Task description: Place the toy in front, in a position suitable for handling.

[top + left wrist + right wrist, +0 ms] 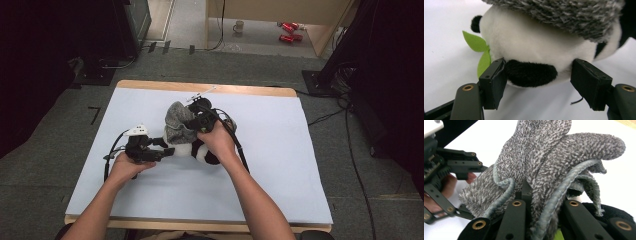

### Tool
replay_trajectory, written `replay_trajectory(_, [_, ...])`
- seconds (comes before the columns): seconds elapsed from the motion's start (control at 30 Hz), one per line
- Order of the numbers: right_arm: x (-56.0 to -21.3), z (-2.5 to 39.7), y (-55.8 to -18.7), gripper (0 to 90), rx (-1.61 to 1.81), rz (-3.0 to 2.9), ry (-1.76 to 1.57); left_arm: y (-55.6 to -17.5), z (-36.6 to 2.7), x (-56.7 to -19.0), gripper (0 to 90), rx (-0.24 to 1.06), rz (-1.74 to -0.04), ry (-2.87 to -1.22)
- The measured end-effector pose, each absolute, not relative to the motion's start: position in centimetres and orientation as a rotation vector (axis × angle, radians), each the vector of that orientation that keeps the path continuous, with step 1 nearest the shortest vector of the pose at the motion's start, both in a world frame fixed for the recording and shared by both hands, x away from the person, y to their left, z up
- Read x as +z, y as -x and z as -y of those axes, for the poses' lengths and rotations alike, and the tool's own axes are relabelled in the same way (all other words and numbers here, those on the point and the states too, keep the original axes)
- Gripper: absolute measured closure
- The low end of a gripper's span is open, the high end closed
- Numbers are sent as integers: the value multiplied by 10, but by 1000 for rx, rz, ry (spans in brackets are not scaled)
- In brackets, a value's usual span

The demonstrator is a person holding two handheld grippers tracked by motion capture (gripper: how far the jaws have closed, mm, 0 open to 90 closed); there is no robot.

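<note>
Black tongs [534, 205] pinching fuzzy grey cloth [544, 157], plush panda [536, 50]

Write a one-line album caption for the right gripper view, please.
The right tongs pinch a bunched grey knitted cloth above a plush panda, with the left tongs waiting nearby.

You will find no readable text, label, brand, number or sign on the pale blue table cover [280, 150], the black-and-white plush panda toy [529, 47], the grey knitted cloth [544, 157] or the far floor items.
</note>
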State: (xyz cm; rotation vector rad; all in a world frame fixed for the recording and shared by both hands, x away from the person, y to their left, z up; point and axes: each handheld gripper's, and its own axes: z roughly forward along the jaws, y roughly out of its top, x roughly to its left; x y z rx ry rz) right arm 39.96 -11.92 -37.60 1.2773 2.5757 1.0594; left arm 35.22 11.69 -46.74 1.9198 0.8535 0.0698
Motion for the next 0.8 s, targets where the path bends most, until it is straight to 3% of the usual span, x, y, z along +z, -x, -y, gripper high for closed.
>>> replay_trajectory(0.1, [-376, 121, -401, 793, 1072, -2565, -1299, -352, -113, -470, 339, 103, -861, -1896])
replay_trajectory(0.2, [-373, 121, -403, 795, 1109, -2553, -1316, -350, -109, -468, 527, 160, -864, -1903])
replay_trajectory(0.33, [-359, 120, -403, 797, 1206, -2525, -1316, -348, -106, -463, 601, 186, -861, -1886])
replay_trajectory(0.57, [-331, 101, -399, 797, 1338, -2517, -1268, -341, -102, -452, 638, 213, -816, -1886])
replay_trajectory(0.8, [-365, 86, -401, 793, 1105, -2668, -1282, -342, -101, -450, 639, 191, -844, -1887])
